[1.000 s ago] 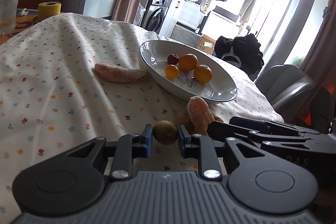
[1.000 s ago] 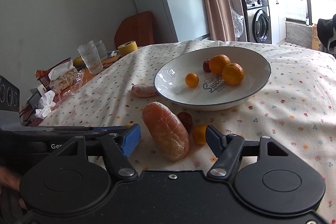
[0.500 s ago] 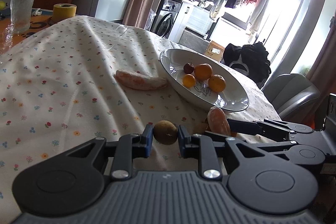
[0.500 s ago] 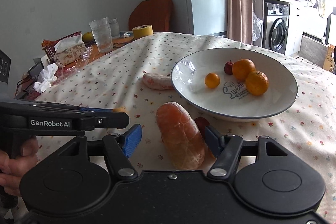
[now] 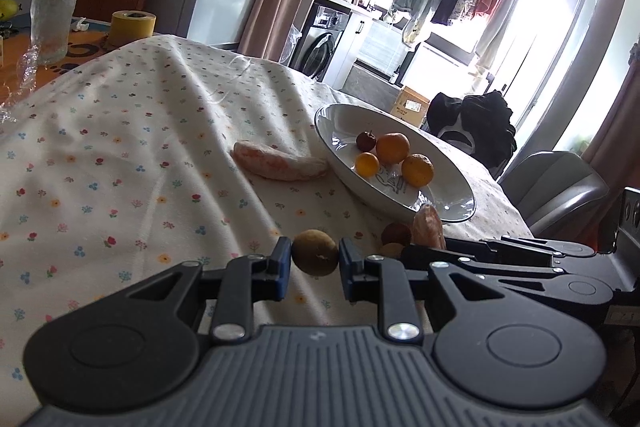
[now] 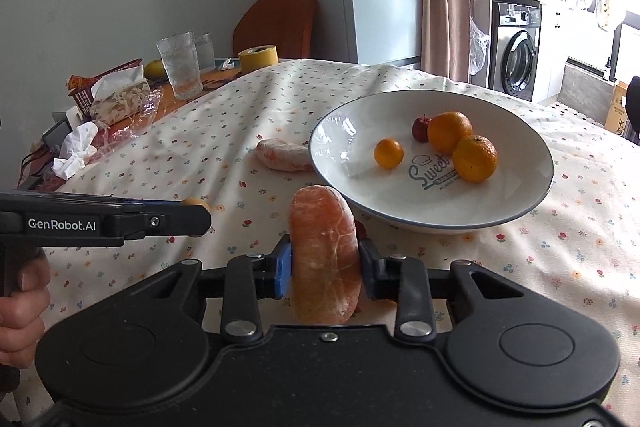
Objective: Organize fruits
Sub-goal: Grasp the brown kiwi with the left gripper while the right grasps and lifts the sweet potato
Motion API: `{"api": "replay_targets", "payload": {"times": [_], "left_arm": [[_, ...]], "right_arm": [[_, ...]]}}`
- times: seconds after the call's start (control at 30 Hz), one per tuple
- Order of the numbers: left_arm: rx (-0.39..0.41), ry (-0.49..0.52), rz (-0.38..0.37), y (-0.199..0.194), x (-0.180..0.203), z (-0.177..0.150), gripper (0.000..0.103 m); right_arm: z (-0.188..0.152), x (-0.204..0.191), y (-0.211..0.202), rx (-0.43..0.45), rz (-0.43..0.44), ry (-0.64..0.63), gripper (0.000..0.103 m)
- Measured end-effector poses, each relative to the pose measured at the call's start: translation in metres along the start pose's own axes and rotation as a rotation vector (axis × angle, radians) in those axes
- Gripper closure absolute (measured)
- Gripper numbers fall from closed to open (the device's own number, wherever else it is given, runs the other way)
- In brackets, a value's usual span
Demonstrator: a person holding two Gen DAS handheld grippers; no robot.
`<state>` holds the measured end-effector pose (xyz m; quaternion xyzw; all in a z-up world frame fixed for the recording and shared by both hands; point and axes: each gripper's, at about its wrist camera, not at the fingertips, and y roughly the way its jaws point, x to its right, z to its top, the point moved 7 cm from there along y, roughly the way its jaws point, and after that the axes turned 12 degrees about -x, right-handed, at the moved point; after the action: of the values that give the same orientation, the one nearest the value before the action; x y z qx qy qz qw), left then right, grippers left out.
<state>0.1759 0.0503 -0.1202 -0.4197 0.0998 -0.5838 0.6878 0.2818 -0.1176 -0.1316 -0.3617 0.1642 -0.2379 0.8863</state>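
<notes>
Fruit held in both tools beside the plate

Fruit partly hides other fruit here. The right tool [image 6: 324,265] pinches a peeled citrus piece [image 6: 325,255] between its blue pads, and the piece covers almost all of a small red fruit [image 6: 361,227] behind it; only a sliver shows. From the left wrist view that red fruit [image 5: 396,233] is plainer, with a pale round one [image 5: 392,250] just beside it, half cut off by the right tool's arm. The left tool [image 5: 313,263] is clamped on a small brownish-green fruit [image 5: 314,252]; what kind it is cannot be told. In the right wrist view only its tip peeks above the left tool's side, which reads "GenRobot.AI". A hand [image 6: 20,291] on that tool's grip is cropped by the frame edge.

The white plate [image 6: 520,195] on the floral-clothed bench [image 6: 200,131] holds two oranges, one smaller orange fruit and a tiny red one. Its print reads "Sweet"; the lines below are partly covered by an orange and too small to read. A second peeled citrus piece [image 6: 282,155] lies on the cloth, touching the plate's far-left rim.
</notes>
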Motion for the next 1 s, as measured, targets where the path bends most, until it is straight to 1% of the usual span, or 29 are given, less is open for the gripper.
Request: {"api": "replay_targets", "payload": {"times": [0.3,0.53,1.0], "left_arm": [[0.019,0.006,-0.01,-0.005,0.005,0.006,0.08],[0.037,0.03,-0.02,-0.007,0.015,0.018,0.08],[0.043,0.089,-0.036,0.01,0.038,0.048,0.08]], "right_arm": [[0.01,0.004,-0.015,0.045,-0.005,0.019,0.071],[0.019,0.01,-0.023,0.078,-0.018,0.029,0.071],[0.035,0.036,-0.027,0.123,-0.048,0.075,0.071]]}}
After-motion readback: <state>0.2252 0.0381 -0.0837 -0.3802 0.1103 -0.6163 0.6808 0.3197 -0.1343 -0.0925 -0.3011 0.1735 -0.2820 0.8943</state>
